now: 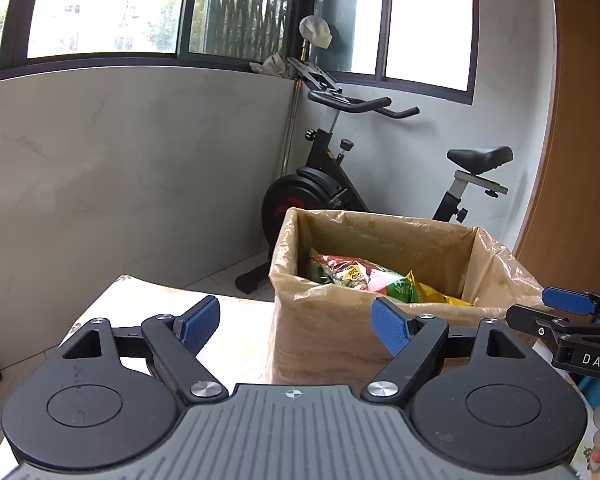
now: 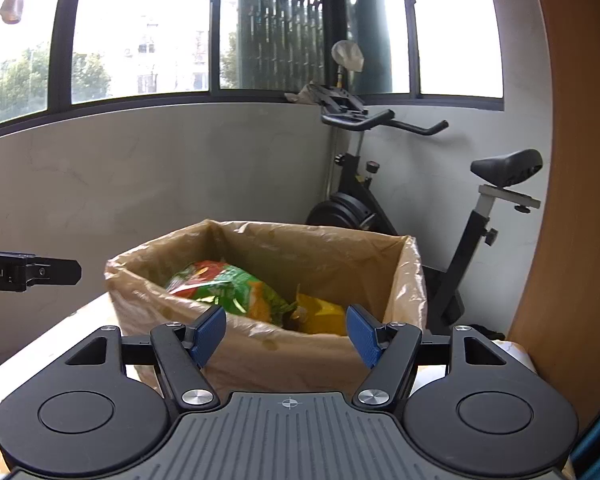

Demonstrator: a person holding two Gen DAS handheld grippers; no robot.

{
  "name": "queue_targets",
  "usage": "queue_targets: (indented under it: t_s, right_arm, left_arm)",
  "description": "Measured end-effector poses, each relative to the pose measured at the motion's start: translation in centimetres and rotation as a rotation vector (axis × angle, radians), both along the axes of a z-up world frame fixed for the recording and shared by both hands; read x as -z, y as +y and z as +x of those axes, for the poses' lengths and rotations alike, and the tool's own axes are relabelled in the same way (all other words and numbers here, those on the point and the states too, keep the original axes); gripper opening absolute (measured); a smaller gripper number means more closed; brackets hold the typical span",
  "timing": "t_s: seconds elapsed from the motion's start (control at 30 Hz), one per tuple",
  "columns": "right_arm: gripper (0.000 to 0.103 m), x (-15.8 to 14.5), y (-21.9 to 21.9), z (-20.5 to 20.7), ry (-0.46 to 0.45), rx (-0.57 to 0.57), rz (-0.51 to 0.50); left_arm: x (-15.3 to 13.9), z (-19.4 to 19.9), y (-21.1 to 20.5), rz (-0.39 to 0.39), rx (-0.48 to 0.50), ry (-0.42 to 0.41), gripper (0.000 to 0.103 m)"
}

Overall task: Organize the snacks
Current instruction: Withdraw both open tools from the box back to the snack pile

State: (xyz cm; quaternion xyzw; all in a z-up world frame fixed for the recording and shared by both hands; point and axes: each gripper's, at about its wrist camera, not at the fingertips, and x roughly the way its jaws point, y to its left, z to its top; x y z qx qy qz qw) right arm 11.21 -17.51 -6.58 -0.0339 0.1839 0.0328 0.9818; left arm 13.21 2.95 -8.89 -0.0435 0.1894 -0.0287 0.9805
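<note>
While both grippers hang in the air short of the cardboard box (image 2: 260, 344), neither carries anything: the left gripper (image 1: 296, 326) has its blue pads spread wide with only bare air between them, and the right gripper (image 2: 286, 334) stands open somewhat narrower, also empty. The snacks already sit inside the box, which is lined with a thin plastic bag (image 1: 504, 268) folded out over its rim; a red and green snack bag (image 2: 228, 286) lies toward the left of the inside and a yellow packet (image 2: 324, 314) is tucked just beside it on the right. That placement suggests the box is the collecting spot, and the empty, parted jaws look like hands between one drop and the next pick. The box rests on a pale table (image 1: 240, 344), whose patterned top is hard to read from this low angle, so I cannot tell whether more snacks wait on it out of view. Behind the table an exercise bike (image 1: 340, 184) stands against the grey wall under the windows, well clear of the work. The loose plastic rim could snag a pad reaching in.
</note>
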Motion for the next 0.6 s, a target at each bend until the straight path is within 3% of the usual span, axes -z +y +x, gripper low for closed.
queue_targets:
  t_s: [0.27, 0.47, 0.6]
  right_arm:
    - [0.064, 2.4, -0.8, -2.1, 0.036, -0.007, -0.006]
    - [0.064, 7.7, -2.3, -2.7, 0.142, 0.033, 0.000]
    - [0.064, 11.5, -1.9, -2.9, 0.216, 0.000, -0.048]
  left_arm:
    - [2.6, -2.5, 0.8, 0.006, -0.013, 0.029, 0.085]
    - [6.4, -4.1, 0.3, -0.022, 0.014, 0.068, 0.084]
    - [9.9, -3.6, -0.8, -0.026, 0.053, 0.151, 0.082]
